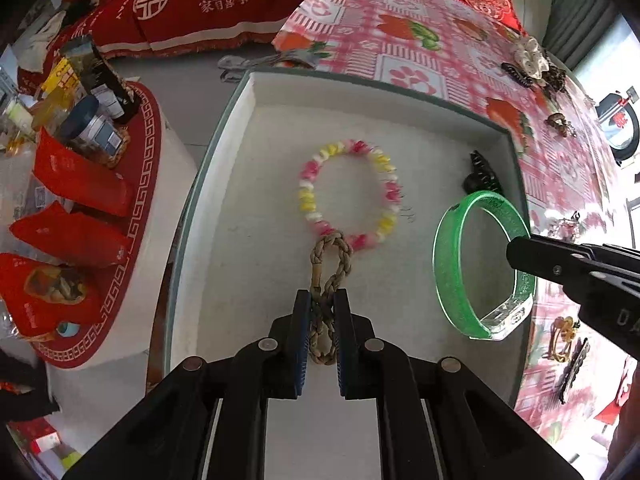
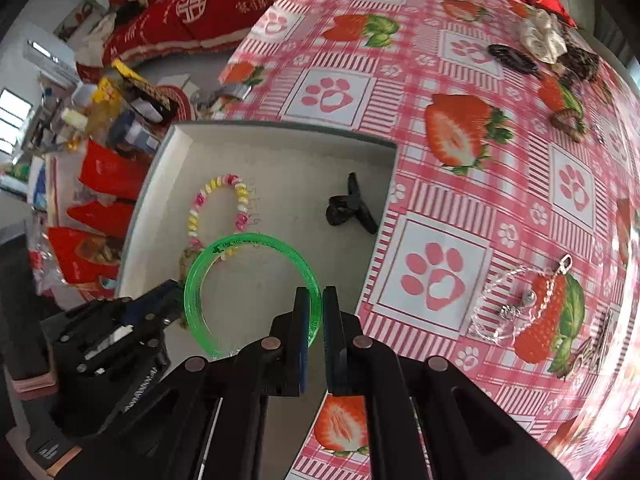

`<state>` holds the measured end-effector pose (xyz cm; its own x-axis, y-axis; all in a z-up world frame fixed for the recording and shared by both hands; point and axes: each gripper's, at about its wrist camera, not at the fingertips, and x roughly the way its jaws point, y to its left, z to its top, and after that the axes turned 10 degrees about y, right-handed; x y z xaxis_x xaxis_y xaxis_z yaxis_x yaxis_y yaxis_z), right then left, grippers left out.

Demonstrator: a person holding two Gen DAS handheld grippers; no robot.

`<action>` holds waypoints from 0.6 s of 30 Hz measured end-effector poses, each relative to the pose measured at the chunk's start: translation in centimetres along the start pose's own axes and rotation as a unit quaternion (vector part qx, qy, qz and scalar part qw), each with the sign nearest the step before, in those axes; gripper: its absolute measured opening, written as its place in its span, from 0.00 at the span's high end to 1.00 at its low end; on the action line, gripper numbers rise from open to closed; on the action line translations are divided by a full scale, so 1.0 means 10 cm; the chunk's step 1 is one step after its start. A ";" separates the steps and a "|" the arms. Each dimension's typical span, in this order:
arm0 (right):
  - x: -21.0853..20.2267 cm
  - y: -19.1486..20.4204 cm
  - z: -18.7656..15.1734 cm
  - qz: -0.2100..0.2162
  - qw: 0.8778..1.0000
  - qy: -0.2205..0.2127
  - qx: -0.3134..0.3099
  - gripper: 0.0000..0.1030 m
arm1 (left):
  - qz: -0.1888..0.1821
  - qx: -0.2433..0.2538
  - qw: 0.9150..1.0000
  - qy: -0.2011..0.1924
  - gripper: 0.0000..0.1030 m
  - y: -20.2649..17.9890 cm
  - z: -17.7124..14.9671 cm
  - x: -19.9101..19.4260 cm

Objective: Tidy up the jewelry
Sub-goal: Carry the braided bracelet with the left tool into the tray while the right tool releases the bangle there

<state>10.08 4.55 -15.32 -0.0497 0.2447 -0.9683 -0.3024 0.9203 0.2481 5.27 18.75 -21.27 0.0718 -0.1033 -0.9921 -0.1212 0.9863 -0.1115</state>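
A white tray (image 1: 256, 92) lies on the strawberry tablecloth. In it are a pink, yellow and white coil bracelet (image 1: 348, 194) and a black hair claw (image 1: 482, 174). My left gripper (image 1: 323, 300) is shut on a tan braided cord bracelet (image 1: 331, 264) just above the tray floor. My right gripper (image 2: 322, 294) is shut on a green translucent bangle (image 2: 248, 280) and holds it upright over the tray's right part. In the left wrist view the bangle (image 1: 452, 272) hangs from the right gripper (image 1: 516, 254).
More jewelry lies on the tablecloth (image 2: 460, 80): a silver chain in a clear bag (image 2: 516, 304), a black hair clip (image 2: 512, 60), a cream fabric flower (image 2: 544, 34), a brown piece (image 2: 568, 122). A side table (image 1: 140, 152) with red packets and jars stands left.
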 end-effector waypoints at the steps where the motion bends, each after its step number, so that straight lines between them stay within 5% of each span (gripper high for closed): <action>1: 0.03 0.02 0.01 -0.007 1.000 0.005 -0.004 0.94 | 0.004 -0.001 1.000 0.004 0.83 0.01 0.00 0.02; 11: 0.26 0.15 0.16 -0.066 0.996 0.039 -0.034 0.92 | 0.031 0.011 0.999 0.010 0.82 -0.05 0.08 0.06; 18: 0.30 0.11 0.28 -0.066 0.997 0.040 -0.023 0.91 | 0.033 0.007 0.999 0.014 0.82 -0.05 0.06 0.02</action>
<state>12.29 7.17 -17.83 -0.0828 0.0963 -0.9919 -0.3542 0.9275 0.1196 5.98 18.36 -21.43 0.0357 -0.0409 -0.9985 -0.1108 0.9928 -0.0446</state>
